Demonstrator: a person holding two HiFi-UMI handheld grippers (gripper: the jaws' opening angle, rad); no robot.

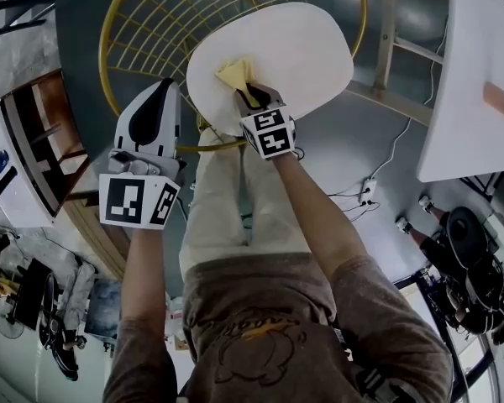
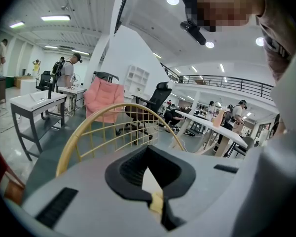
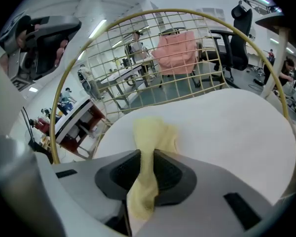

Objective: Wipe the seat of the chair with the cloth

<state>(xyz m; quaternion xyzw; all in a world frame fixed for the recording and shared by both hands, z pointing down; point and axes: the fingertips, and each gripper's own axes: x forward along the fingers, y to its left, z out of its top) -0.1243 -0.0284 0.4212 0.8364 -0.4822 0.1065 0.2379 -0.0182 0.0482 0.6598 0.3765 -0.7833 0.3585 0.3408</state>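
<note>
At the upper middle of the head view, the cloth (image 1: 235,74) is pinched by the right gripper (image 1: 254,93) on the seat (image 1: 307,49). The left gripper (image 1: 154,112) is held nearly shut and empty, left of it. The cloth could be pulled loose if rubbed hard.

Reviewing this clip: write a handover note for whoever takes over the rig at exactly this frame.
Right hand-held gripper: shut on the yellow cloth, whose free end lies on the white seat, on the part nearest the person.
Left hand-held gripper: jaws together, empty, held to the left of the seat by the chair's yellow wire back.
Done: cloth gripped and on the seat.
Left: sweep the cloth across the seat. How much is already wiped doesn't show.
</note>
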